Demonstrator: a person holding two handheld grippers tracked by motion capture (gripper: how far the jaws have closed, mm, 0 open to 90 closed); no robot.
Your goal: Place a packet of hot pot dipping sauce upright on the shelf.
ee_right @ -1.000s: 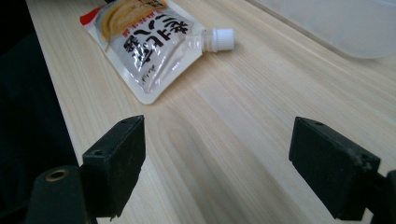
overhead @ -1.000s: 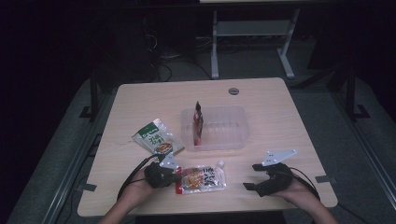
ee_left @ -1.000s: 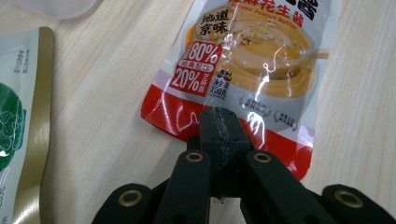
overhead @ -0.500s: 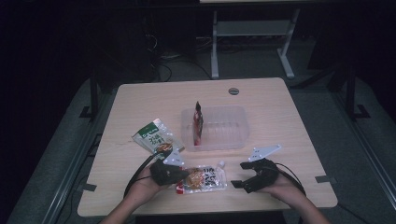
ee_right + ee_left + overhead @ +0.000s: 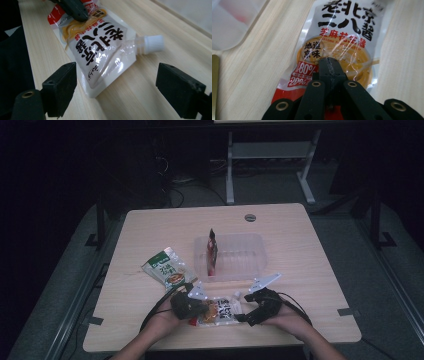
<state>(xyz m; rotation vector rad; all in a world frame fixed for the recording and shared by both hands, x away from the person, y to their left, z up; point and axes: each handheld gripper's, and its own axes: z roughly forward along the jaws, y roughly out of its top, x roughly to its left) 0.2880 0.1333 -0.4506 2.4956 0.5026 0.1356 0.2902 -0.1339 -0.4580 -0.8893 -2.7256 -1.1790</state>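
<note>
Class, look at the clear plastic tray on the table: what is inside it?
A red sachet stands upright at the left end of the clear tray. The rest looks bare. The sachet's foot is blurred through the tray wall.

A light wood-grain desk (image 5: 300,250) with rounded corners stands on a grey carpeted floor (image 5: 385,285), a small round grommet (image 5: 250,217) set near its far edge. Beyond it the room falls into deep shadow, where the pale legs and crossbar of a white frame (image 5: 270,155) stand, with dark cables (image 5: 175,185) lying on the floor to its left. The light falls mostly on the desk top, the carpet around it is dimmer, and short strips of tape (image 5: 347,311) mark the floor beside the near corners.
</note>
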